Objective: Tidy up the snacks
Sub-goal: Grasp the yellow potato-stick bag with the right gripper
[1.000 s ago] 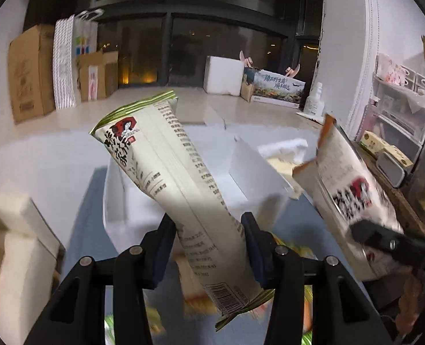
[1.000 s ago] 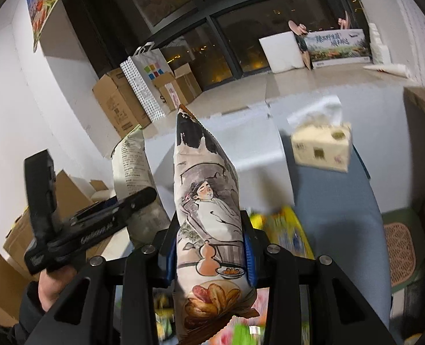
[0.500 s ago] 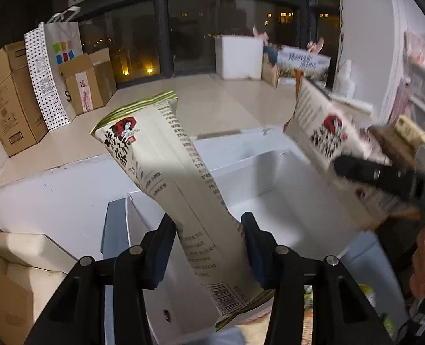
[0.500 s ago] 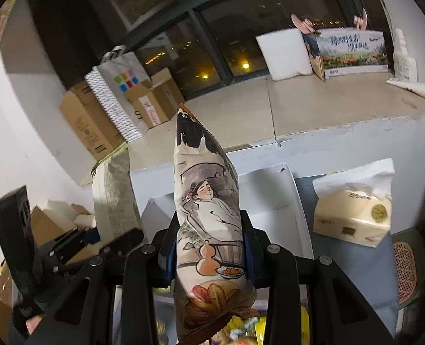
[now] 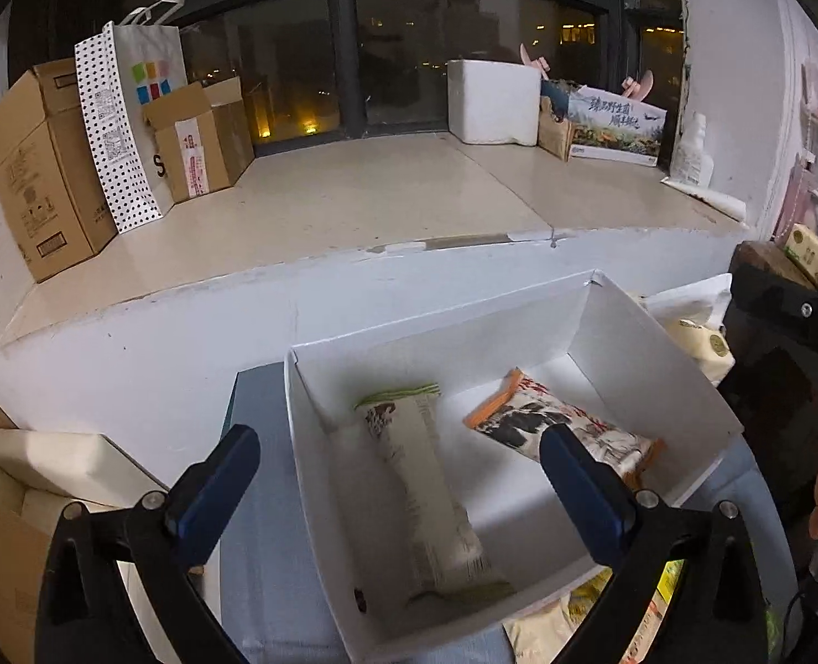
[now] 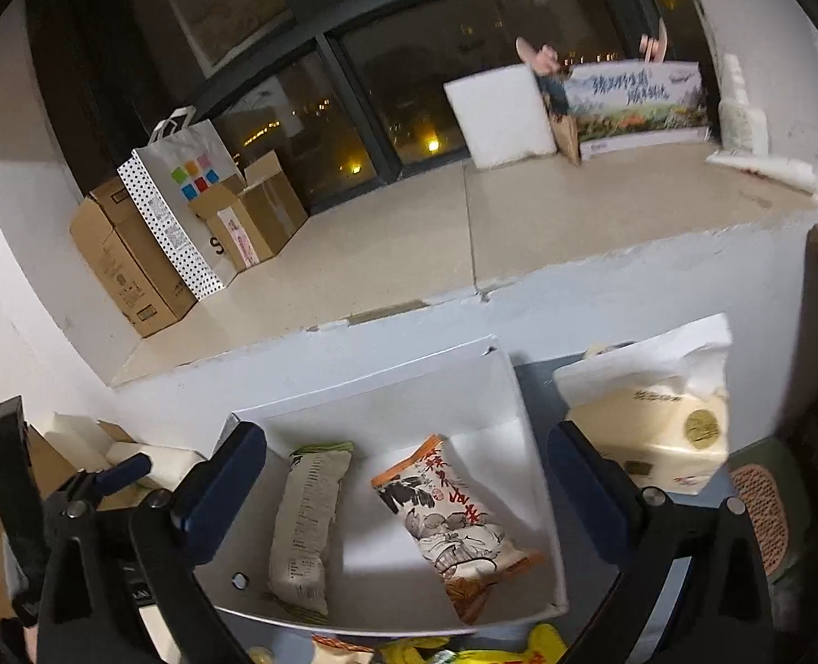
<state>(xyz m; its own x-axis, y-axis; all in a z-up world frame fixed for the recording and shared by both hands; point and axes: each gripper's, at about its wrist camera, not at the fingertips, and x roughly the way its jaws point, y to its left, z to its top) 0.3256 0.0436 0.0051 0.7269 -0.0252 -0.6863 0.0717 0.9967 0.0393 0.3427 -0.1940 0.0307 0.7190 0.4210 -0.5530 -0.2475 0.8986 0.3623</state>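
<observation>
White cardboard box (image 5: 657, 354) holds two snack packets side by side: a green-edged one (image 5: 436, 498) left, an orange-edged one (image 5: 563, 431) right. Both the left gripper (image 5: 397, 476) and right gripper (image 6: 403, 492) have just spread wide, empty. One tissue pack (image 6: 657, 431) sits right of the box; more snacks (image 6: 464, 650) lie nearer.

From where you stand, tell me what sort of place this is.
Probably a room in a flat, used partly for storage, at night. Cardboard boxes and a paper shopping bag line a wide window ledge under dark windows, with a tissue pack nearby.
</observation>
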